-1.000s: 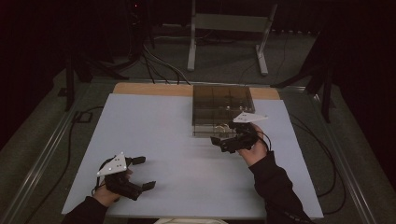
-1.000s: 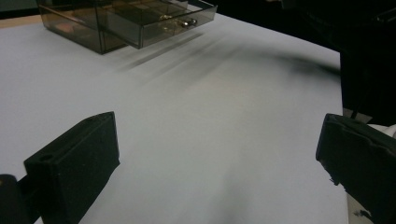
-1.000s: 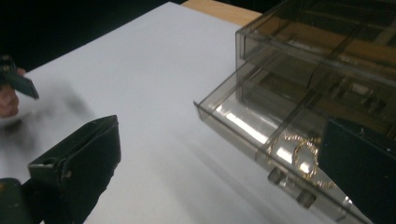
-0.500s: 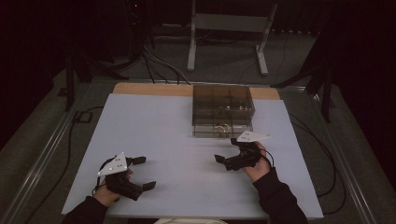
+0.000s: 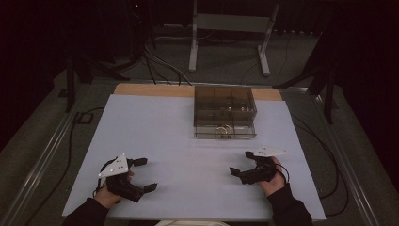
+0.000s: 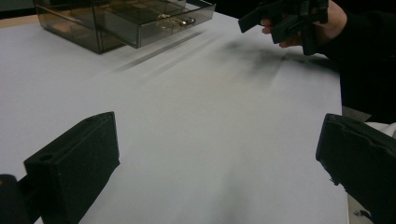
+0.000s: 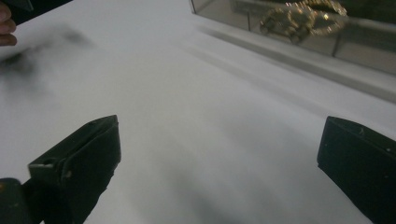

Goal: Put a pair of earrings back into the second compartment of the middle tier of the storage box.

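A smoky clear compartment box [image 5: 225,106] stands at the table's far middle, its bottom drawer [image 5: 225,132] pulled slightly out with gold jewellery [image 5: 223,129] inside. My right gripper [image 5: 240,163] hovers open over the white table, near and right of the box, with nothing between its jaws. In the right gripper view the jewellery [image 7: 303,16] lies ahead at upper right, beyond my open gripper [image 7: 219,140]. My left gripper [image 5: 146,174] rests open at the near left, empty. In the left gripper view, beyond my own gripper [image 6: 217,140], the box [image 6: 116,23] is at far left.
The white table sheet [image 5: 179,141] spreads between both grippers and the box. A wooden strip [image 5: 150,89] runs along the far edge. A metal stand [image 5: 230,28] and cables [image 5: 160,61] lie on the floor behind. The right hand's gripper [image 6: 289,18] appears far off in the left gripper view.
My right gripper has drawn back from the front of the box toward the near edge and slightly right, still open. The left gripper has stayed put.
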